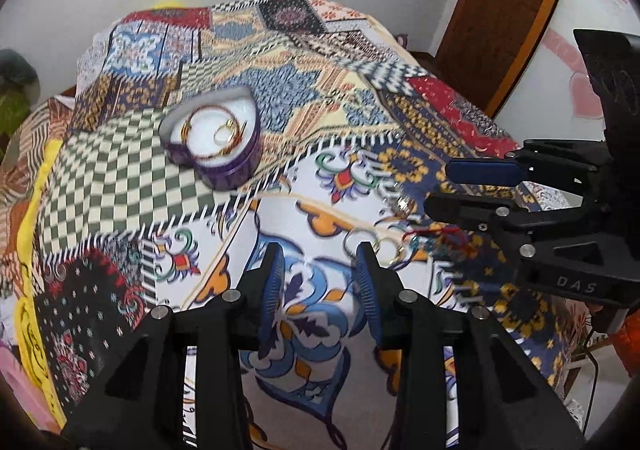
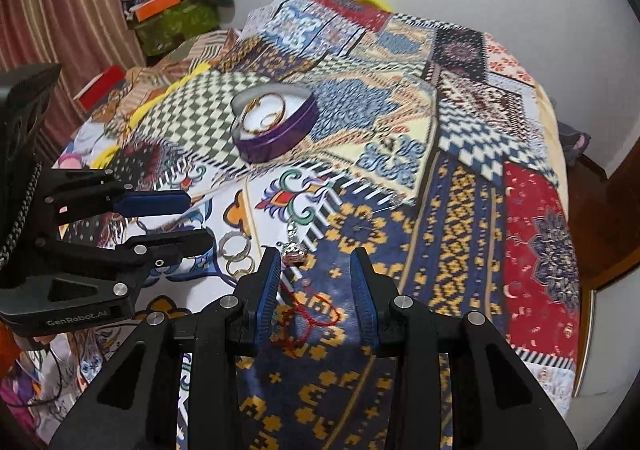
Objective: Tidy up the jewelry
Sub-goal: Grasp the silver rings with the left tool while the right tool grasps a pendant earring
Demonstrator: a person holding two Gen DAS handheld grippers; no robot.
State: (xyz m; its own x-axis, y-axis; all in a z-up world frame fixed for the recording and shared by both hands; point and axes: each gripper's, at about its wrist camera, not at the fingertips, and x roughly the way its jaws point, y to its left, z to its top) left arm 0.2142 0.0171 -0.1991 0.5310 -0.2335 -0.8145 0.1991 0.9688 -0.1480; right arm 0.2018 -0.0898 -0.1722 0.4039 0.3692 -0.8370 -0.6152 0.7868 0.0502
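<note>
A purple heart-shaped box [image 1: 212,138] with a white inside holds several gold bangles [image 1: 224,134]; it also shows in the right wrist view [image 2: 276,126]. Loose rings [image 1: 374,244] lie on the patterned bedspread just beyond my left gripper [image 1: 320,262], which is open and empty. The rings [image 2: 236,250] also show left of my right gripper [image 2: 316,262], which is open and empty. A silver trinket [image 2: 294,248] and a red thread bracelet [image 2: 316,314] lie by the right gripper's left finger. The right gripper shows in the left wrist view [image 1: 444,186], the left gripper in the right wrist view [image 2: 196,216].
A patchwork bedspread [image 2: 460,210] covers the bed. A striped curtain [image 2: 60,10] and a pile of boxes and cloth [image 2: 168,10] stand at the far left. A wooden door frame [image 1: 500,10] is at the right, white wall behind.
</note>
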